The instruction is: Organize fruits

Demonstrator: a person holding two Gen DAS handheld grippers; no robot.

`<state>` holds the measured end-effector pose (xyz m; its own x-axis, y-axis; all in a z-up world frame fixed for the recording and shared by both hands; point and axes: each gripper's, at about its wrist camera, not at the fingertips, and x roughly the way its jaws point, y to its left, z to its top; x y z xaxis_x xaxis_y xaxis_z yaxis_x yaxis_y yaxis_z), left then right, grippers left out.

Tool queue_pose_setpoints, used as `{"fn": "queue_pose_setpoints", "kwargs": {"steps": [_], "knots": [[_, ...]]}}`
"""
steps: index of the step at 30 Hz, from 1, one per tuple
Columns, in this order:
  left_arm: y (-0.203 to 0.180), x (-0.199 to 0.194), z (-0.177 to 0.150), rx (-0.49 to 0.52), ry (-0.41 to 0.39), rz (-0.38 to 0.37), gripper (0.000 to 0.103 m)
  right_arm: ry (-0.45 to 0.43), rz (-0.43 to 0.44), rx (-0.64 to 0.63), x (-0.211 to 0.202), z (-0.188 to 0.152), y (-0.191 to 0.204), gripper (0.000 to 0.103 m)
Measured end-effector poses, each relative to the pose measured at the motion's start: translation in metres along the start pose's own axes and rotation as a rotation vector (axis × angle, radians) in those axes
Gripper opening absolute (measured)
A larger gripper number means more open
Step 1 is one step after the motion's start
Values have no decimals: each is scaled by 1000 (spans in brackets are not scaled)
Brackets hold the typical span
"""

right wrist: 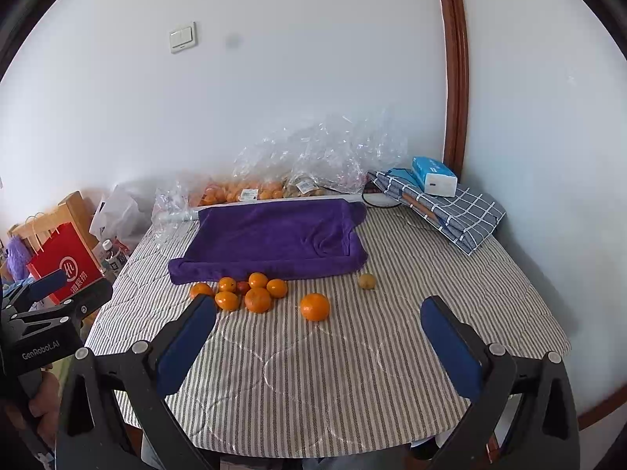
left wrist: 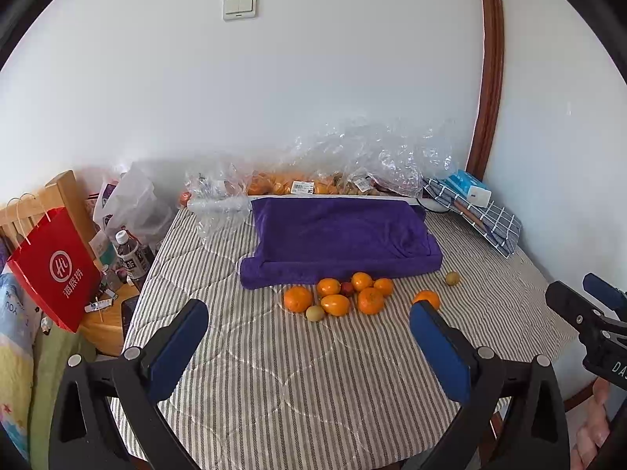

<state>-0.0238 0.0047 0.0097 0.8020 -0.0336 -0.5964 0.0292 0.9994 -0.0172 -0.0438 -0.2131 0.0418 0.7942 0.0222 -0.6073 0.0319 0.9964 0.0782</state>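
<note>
White wall fills the upper half of both views, with a light switch [left wrist: 240, 5] at upper centre and brown trim [left wrist: 488, 66] at upper right. Below it we find a surface [left wrist: 313, 384] under a striped quilted cloth.

At mid-frame we note a tray draped in a purple towel [left wrist: 337, 235]. Just in front of its near edge lies a cluster of oranges [left wrist: 337, 293], touching one another, with a small red fruit [left wrist: 347, 288] among them and a small greenish fruit [left wrist: 315, 313] at the cluster's lower edge. One orange [right wrist: 315, 306] sits apart, to the right of the cluster. A second greenish fruit [right wrist: 367, 281] lies further right, near the tray's right corner.

Behind the tray we record clear plastic bags [left wrist: 372, 156] holding more fruit. At right of the frame a folded checked cloth [right wrist: 458, 211] carries a blue and white box [right wrist: 433, 176]. At left of the frame stand a red paper bag [left wrist: 57, 270] and a bottle [left wrist: 129, 254].

Left tongs [left wrist: 309, 333]: fingers wide apart, holding nothing, over the near part of the surface. Right tongs [right wrist: 319, 337]: likewise apart and empty. Neither touches any fruit.
</note>
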Motion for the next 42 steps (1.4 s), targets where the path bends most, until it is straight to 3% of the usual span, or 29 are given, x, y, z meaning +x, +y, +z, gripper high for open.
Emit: {"fn": "queue_pose_setpoints", "kwargs": {"steps": [9,14,18,26,29,34,39,42], "knots": [[3,12,3,-3,5,8,103,6,3,-9,15,0,-2,102],[11,41,4,-8,24,28,103,15,3,-7,43,-2,-6,102],[19,77,-2,4,78,53,103,75,5,-6,81,-11,-9,102],[53,142,-31,-30,194,92,101,235,57,-41,171,-51,1,81],[63,158,-40,-19,224,109,100,250,49,-27,196,-63,5,70],[72,179,-56,-13,257,78,100,283,51,-35,228,-70,11,58],[77,195,-66,-11,290,44,100,257,39,-41,240,-63,11,57],[80,205,-69,-41,310,15,100,266,37,-44,246,-61,9,48]]}}
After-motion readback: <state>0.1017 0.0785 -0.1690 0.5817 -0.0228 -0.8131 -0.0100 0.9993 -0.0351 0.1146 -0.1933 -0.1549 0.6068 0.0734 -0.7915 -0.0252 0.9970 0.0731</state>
